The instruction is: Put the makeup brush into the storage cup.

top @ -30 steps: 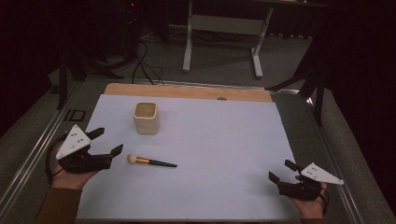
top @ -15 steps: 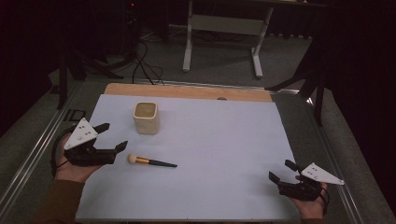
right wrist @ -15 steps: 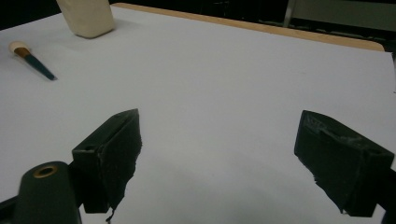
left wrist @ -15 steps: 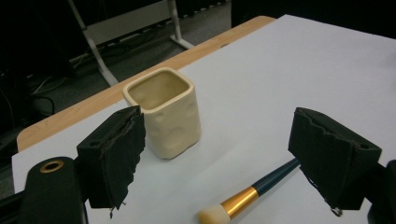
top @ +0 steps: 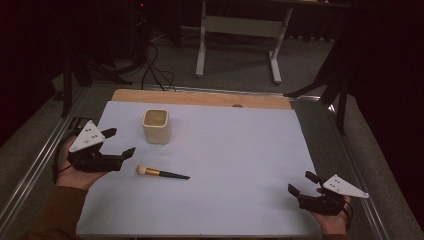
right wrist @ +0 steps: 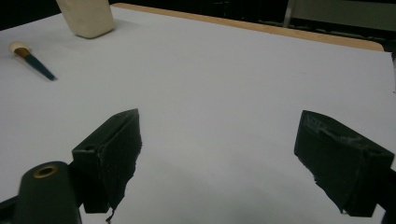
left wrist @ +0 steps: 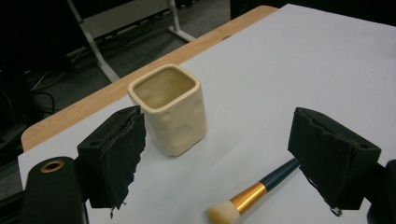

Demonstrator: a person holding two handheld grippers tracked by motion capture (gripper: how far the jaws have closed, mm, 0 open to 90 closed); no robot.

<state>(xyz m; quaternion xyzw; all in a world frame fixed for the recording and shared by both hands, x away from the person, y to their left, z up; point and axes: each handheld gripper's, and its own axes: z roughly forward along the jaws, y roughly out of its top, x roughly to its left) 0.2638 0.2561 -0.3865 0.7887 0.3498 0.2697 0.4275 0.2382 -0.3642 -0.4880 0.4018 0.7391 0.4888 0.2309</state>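
A cream square cup (top: 156, 126) stands upright and empty on the white sheet (top: 240, 150), toward the back left. In front of it lies a makeup brush (top: 162, 173) with pale bristles, a gold ferrule and a dark handle pointing right. My left gripper (top: 119, 142) is open at the sheet's left edge, just left of the brush and below the cup, holding nothing. The left gripper view has the cup (left wrist: 170, 108) and the brush (left wrist: 252, 191) between its wide jaws. My right gripper (top: 301, 182) is open at the front right corner, far from both; its view shows the cup (right wrist: 87, 17) and brush (right wrist: 32, 59) distant.
The white sheet covers a wooden table whose far edge (top: 200, 97) shows as a tan strip. Metal rails run along both sides. Behind the table stand a white frame (top: 240, 30) and floor cables (top: 155, 70). The sheet's middle and right are bare.
My left gripper has moved up and to the right, closer to the cup and the brush head. The right gripper, the cup and the brush have stayed put.
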